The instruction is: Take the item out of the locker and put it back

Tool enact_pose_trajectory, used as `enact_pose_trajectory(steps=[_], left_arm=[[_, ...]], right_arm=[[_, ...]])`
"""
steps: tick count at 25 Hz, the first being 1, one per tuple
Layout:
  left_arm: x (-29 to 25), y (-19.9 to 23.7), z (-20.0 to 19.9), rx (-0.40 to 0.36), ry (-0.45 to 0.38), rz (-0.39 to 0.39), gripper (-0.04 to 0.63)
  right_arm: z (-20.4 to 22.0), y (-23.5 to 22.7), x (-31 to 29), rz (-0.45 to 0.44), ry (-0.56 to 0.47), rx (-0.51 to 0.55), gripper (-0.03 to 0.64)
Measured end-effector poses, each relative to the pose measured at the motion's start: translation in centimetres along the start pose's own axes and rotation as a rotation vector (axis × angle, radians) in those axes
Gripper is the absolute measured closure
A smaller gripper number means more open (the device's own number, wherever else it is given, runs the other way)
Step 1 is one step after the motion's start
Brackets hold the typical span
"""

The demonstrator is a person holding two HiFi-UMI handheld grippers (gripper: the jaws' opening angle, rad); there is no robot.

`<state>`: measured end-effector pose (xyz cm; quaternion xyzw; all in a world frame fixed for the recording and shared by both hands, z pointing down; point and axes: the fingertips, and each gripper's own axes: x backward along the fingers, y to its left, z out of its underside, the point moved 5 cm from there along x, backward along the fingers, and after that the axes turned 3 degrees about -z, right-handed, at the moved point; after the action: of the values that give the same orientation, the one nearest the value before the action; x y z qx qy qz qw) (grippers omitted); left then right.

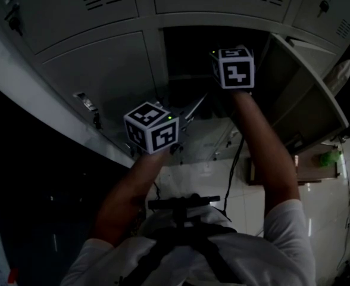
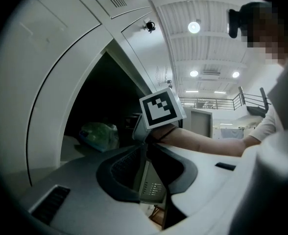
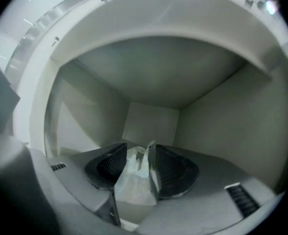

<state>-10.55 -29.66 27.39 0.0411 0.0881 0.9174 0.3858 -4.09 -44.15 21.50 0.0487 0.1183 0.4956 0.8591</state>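
A pale, thin plastic bag [image 3: 134, 185] sits on the floor of the open locker compartment [image 1: 190, 52]. My right gripper [image 3: 140, 152] reaches into that compartment. Its jaws stand open on either side of the bag, whose knotted handles rise between the pads. In the left gripper view the same bag [image 2: 99, 136] looks greenish, just left of the right gripper's marker cube [image 2: 161, 109]. My left gripper [image 2: 149, 150] hangs outside the locker, lower and to the left, open with nothing between its jaws. From the head, only the two marker cubes [image 1: 236, 67] [image 1: 152, 128] and both forearms show.
The locker's door [image 1: 309, 97] hangs open to the right. Closed grey doors surround the compartment, one with a latch and key [image 1: 90, 107] to the left. A white tiled floor [image 1: 222, 177] lies below. Inside, the compartment's back wall [image 3: 151, 124] is bare.
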Motion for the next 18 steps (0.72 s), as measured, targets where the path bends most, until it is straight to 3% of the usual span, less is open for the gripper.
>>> enact_pose_trajectory(steps=[18], left_arm=[[4.5,-1.9,0.4,0.004,-0.046,0.023,0.551]], right_arm=[[0.9,2.5,9.0,-0.101,-0.094,-0.065,0.423]])
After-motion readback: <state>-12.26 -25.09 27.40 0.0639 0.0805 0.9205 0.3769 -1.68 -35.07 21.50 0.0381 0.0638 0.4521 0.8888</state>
